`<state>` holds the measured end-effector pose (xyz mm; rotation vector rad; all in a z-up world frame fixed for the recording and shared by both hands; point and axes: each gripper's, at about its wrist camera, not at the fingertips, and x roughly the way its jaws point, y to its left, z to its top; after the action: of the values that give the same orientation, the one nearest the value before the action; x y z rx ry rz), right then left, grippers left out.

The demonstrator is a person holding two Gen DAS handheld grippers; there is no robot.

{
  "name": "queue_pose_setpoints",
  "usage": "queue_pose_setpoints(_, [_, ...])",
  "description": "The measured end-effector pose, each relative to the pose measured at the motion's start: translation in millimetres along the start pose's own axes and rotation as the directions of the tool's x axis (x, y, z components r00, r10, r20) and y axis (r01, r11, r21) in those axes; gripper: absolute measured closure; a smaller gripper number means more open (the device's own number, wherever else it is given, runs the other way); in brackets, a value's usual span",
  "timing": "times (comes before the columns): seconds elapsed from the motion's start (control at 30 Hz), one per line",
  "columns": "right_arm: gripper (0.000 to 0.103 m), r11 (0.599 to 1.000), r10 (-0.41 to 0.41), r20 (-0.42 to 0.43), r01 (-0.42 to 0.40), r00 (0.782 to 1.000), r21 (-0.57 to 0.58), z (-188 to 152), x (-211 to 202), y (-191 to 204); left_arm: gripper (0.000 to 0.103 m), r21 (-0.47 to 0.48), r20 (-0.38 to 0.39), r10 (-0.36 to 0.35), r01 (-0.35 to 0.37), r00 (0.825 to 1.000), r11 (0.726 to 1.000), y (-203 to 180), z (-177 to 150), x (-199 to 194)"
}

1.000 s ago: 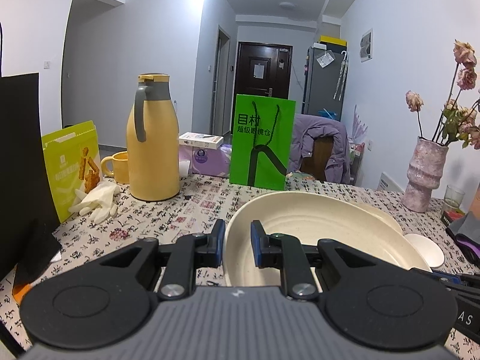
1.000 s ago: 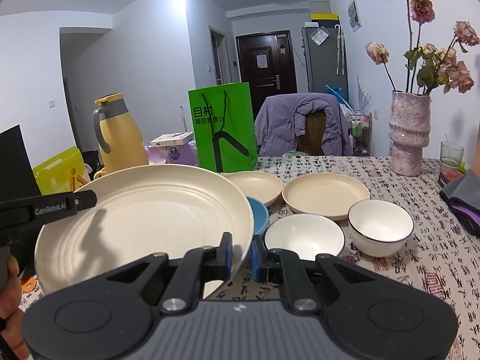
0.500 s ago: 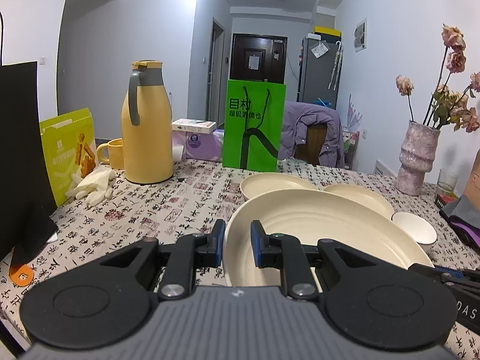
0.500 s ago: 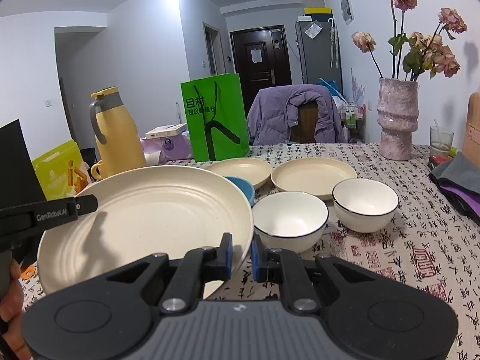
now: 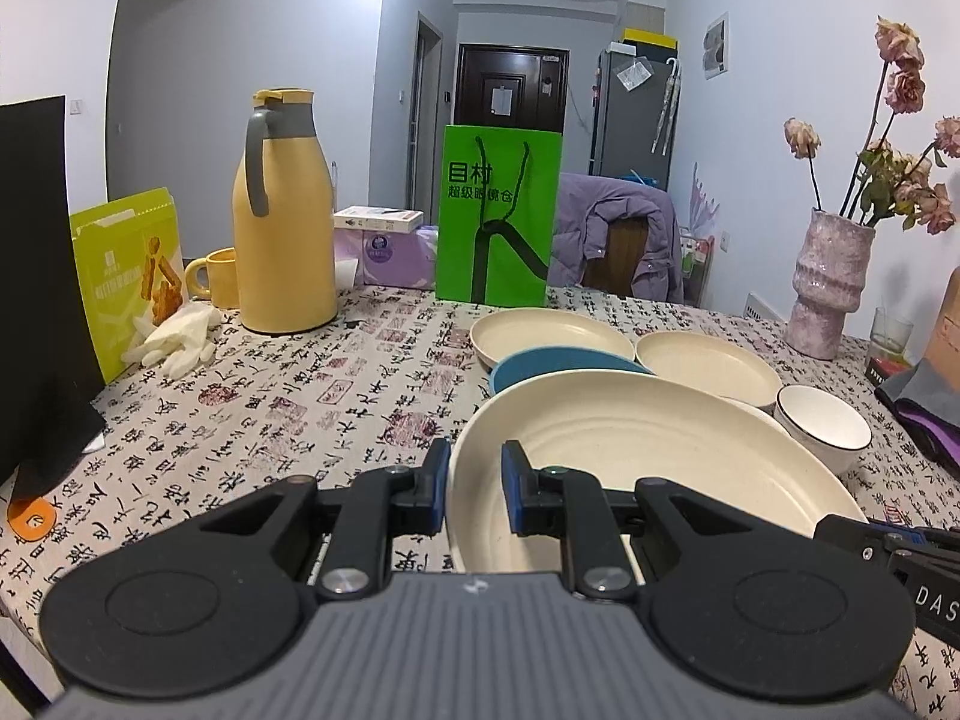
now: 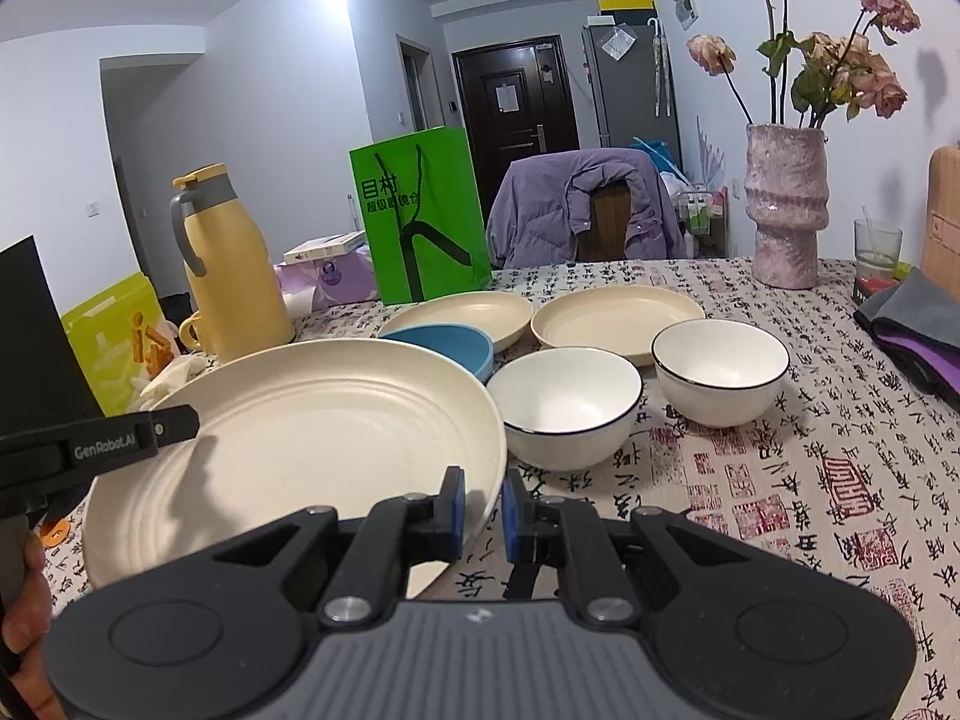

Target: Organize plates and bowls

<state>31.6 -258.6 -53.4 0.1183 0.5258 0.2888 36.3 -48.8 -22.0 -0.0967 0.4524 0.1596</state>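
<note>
Together, left gripper point(image 5: 474, 480) and right gripper point(image 6: 483, 504) clamp large cream ridged plate point(image 6: 312, 420), jaws narrow, above calligraphy-print tablecloth point(image 6: 810, 468), hallway beyond.

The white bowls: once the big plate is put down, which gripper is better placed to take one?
Probably the right gripper: both bowls lie on its side of the plate.

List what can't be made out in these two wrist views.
- Blue dish: its near part is hidden behind the large cream plate in both views; depth unclear.
- Near edge of the large plate: covered by the left tongs and right tongs.
- Whether the plate touches the tablecloth: underside hidden.
- Person's hand: cut by the right view's left edge.
</note>
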Motion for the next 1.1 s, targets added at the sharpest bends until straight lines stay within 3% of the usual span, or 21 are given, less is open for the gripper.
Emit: queue_pose_setpoints(1.1, [0.091,0.999,-0.009,-0.052,0.012,0.999,0.045,-25,9,-31,0.085,0.059,-0.079,-0.020,0.025,0.997,0.998,-23,-30,18])
